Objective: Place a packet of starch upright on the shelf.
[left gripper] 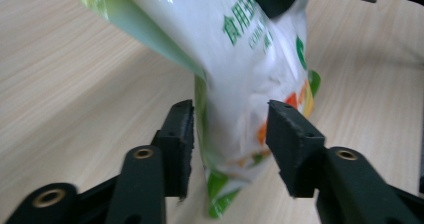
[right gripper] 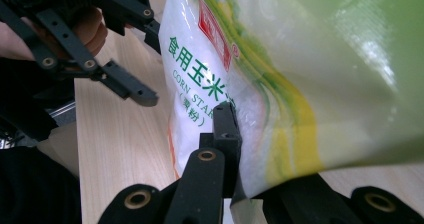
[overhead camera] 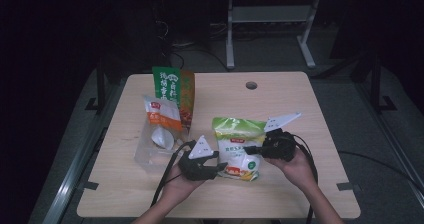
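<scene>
A white and green corn starch bag (overhead camera: pixel 237 139) is held up over the middle of the wooden table (overhead camera: pixel 310 194). My right gripper (overhead camera: pixel 248 149) grips it from the right. In the right gripper view the bag (right gripper: pixel 300 59) is pinched at its edge by that gripper (right gripper: pixel 239 134), which is shut. My left gripper (overhead camera: pixel 219 168) is at the bag's lower left corner. In the left gripper view its jaws (left gripper: pixel 230 121) stand open on either side of the bag's bottom end (left gripper: pixel 250 49). The left gripper (right gripper: pixel 150 64) also appears open in the right gripper view.
A tall green box (overhead camera: pixel 172 86) stands at the back left. In front of it, an orange and white bag (overhead camera: pixel 162 116) leans in a clear plastic container (overhead camera: pixel 150 156). A round hole (overhead camera: pixel 251 85) is near the table's far edge.
</scene>
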A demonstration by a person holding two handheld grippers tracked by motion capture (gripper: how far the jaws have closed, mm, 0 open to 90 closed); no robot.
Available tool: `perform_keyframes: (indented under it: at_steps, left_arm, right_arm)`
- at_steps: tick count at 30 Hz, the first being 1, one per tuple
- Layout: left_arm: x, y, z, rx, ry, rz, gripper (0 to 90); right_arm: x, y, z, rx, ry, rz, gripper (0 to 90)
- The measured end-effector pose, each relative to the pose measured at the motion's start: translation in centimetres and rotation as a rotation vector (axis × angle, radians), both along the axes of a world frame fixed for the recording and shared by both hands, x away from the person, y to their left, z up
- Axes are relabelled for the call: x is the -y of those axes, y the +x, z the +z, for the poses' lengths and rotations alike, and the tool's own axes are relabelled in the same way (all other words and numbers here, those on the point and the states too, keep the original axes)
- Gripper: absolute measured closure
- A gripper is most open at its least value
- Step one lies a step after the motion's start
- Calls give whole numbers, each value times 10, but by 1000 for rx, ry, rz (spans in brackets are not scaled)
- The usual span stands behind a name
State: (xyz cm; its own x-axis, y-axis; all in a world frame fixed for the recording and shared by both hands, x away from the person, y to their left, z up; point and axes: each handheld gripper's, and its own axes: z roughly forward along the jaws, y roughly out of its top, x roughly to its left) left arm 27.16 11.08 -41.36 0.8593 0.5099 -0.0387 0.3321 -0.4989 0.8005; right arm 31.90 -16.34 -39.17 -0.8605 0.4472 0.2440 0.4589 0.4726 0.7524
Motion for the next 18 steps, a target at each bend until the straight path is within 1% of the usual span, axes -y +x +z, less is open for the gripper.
perform_keyframes:
  at_steps: [1, 3, 4, 7, 9, 10, 12, 17, 18]
  left_arm:
    - [-2, -1, 0, -3, -7, 4, 510]
    - [-4, -3, 0, 0, -6, 9, 488]
    - [-9, -5, -1, 3, -4, 11, 481]
    - [-13, -7, -2, 0, -2, 12, 475]
    - [-16, -10, -2, -3, -11, 15, 471]
    - [-18, -13, -3, 2, -8, 16, 469]
    - [-20, -16, -4, -2, -13, 15, 466]
    - [-24, -22, -4, 12, 0, 9, 439]
    - [-26, -25, -4, 24, 8, 6, 437]
  right_arm:
    - [0, 0, 1, 1, 2, -5, 885]
    - [-1, -1, 2, 6, 3, -6, 885]
    - [-1, -1, 5, 16, 4, -10, 886]
    - [-2, -1, 9, 25, 10, -15, 887]
    - [-5, -1, 14, 41, 11, -17, 888]
    - [-6, -1, 16, 43, 10, -17, 888]
    - [-8, -1, 20, 51, 6, -16, 888]
    - [-16, -2, 27, 72, 10, -14, 889]
    - [-19, -1, 31, 78, 19, -11, 890]
